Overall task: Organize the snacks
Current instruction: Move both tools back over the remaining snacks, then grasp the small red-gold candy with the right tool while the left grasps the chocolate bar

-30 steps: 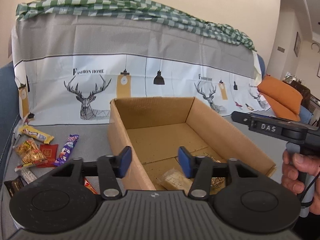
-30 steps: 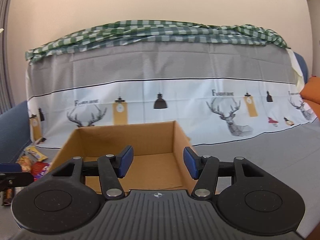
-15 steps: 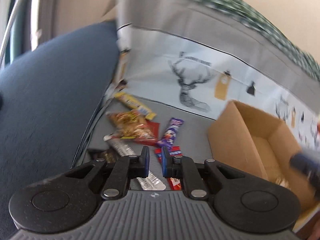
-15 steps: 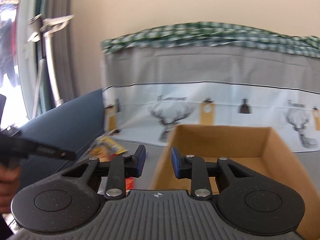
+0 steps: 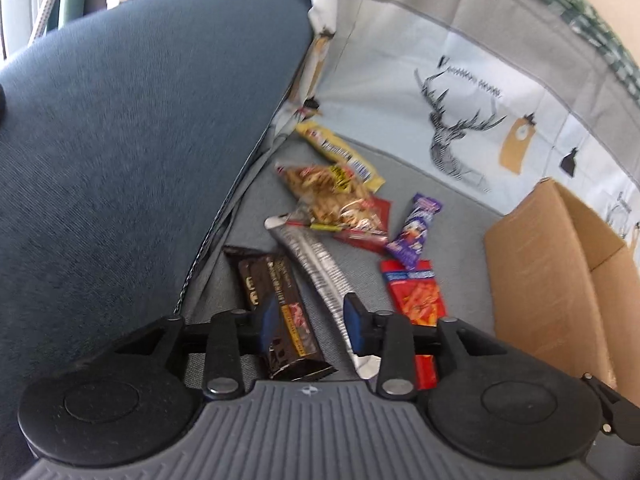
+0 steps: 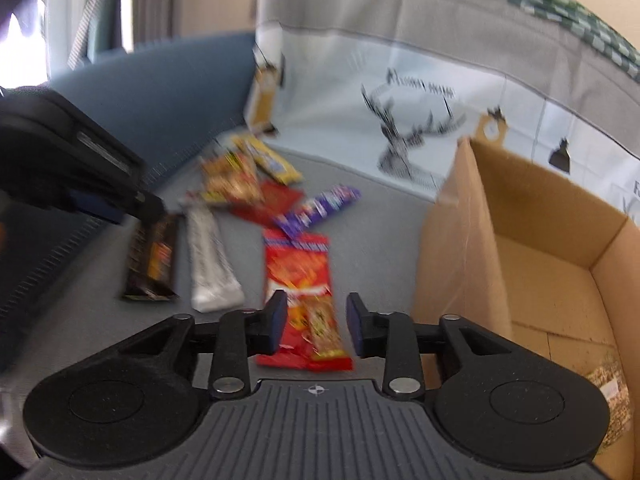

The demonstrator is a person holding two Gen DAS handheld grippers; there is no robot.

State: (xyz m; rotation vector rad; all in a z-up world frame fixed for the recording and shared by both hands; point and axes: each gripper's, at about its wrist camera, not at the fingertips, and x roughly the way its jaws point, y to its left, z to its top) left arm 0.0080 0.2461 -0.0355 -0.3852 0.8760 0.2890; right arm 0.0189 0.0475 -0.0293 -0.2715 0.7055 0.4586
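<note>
Blue sofa arm (image 5: 120, 140) on the left, snacks scattered over the grey seat beside it. My left gripper (image 5: 312, 326) has just been opening, jaws apart over the dark chocolate bar (image 5: 276, 300) and silver packet (image 5: 316, 268), pressing neither. My right gripper (image 6: 316, 322), also just opening, hangs released above the red packet (image 6: 298, 276). Cardboard box (image 6: 452, 248) stands rightmost.
</note>
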